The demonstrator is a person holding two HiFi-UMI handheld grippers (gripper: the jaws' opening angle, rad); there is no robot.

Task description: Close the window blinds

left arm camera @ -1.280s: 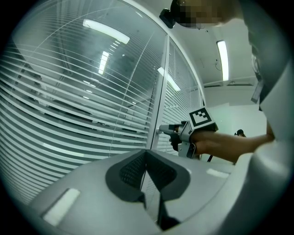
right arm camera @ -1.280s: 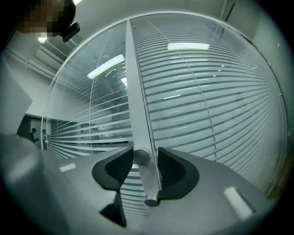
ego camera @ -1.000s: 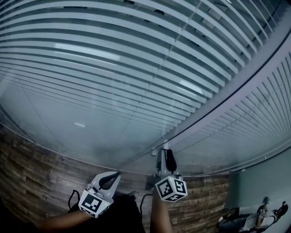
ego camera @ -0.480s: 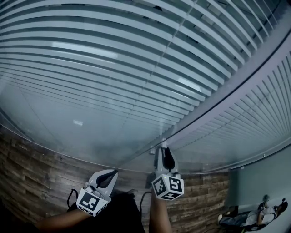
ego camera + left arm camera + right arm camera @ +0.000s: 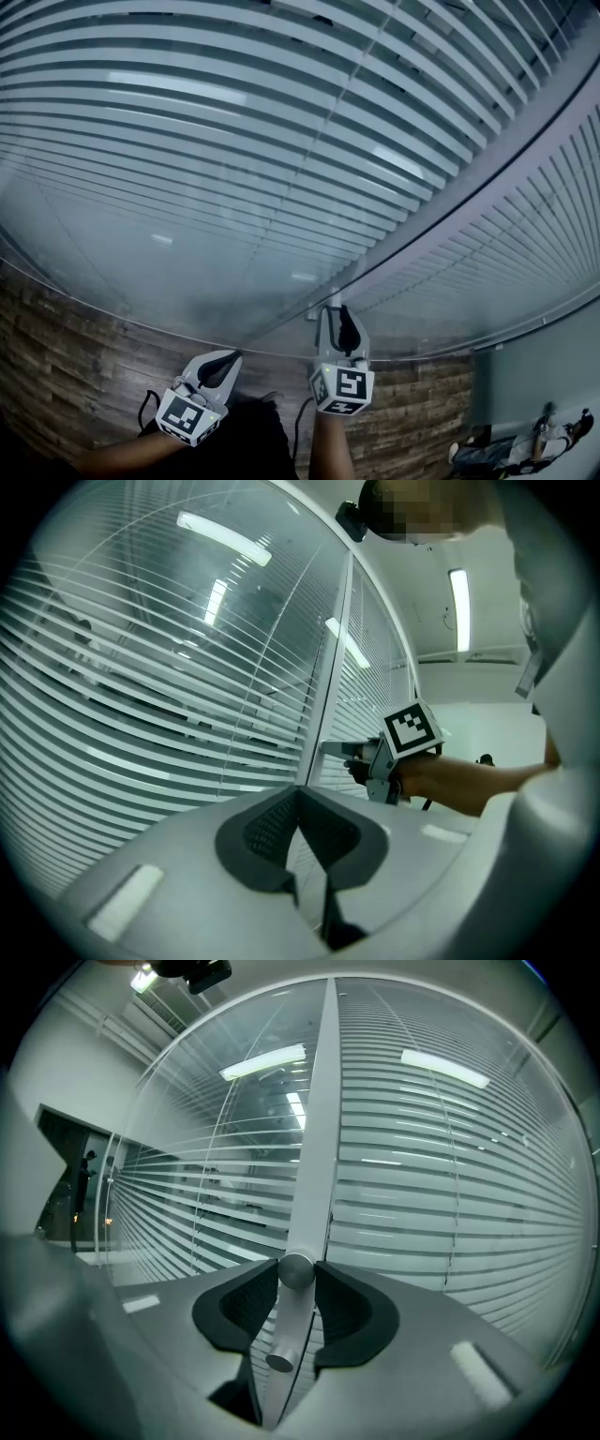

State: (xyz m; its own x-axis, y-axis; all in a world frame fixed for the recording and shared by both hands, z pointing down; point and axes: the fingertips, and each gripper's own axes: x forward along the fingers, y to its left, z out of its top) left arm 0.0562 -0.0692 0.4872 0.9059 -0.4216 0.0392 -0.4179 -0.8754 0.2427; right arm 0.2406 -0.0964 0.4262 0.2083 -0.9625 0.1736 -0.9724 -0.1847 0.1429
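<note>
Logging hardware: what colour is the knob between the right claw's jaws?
Silver-grey metal knob, clearest in the right gripper view.

- No words, numbers or brand names could be read anywhere.
- The cube on the left gripper [image 5: 236, 357] had only black and white square shapes on it. They were not letters.
- The cube on the right gripper [image 5: 339, 313] had the same kind of black and white shapes. One shape looked a bit like a letter, but it was only a pattern.
</note>
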